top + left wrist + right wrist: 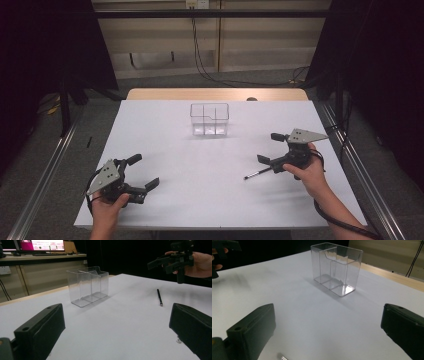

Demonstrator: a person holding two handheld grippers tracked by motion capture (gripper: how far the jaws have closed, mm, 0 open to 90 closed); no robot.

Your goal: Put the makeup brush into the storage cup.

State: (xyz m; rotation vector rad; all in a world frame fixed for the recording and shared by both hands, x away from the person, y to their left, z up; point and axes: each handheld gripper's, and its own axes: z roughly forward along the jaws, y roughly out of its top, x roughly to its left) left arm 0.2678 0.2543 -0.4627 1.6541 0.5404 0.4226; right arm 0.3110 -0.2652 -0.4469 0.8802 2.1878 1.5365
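Observation:
A clear plastic organizer (209, 120) with several compartments stands empty at the middle back of the white table (200, 200); it also shows in the left gripper view (87, 286) and the right gripper view (337, 268). A thin black pen (257, 174) lies flat on the table just left of the right hand, also seen as the pen (159, 297) with its silver tip toward me. My left gripper (145, 171) is open and holds nothing at the front left. My right gripper (267, 147) is open above the table, with the pen end (282, 357) just below its jaws.
The table's wooden far edge (215, 94) lies behind the organizer. Metal rails (45, 165) run along both sides of the table. Cables hang on the back wall (200, 55). A monitor (41, 245) sits on a desk far off.

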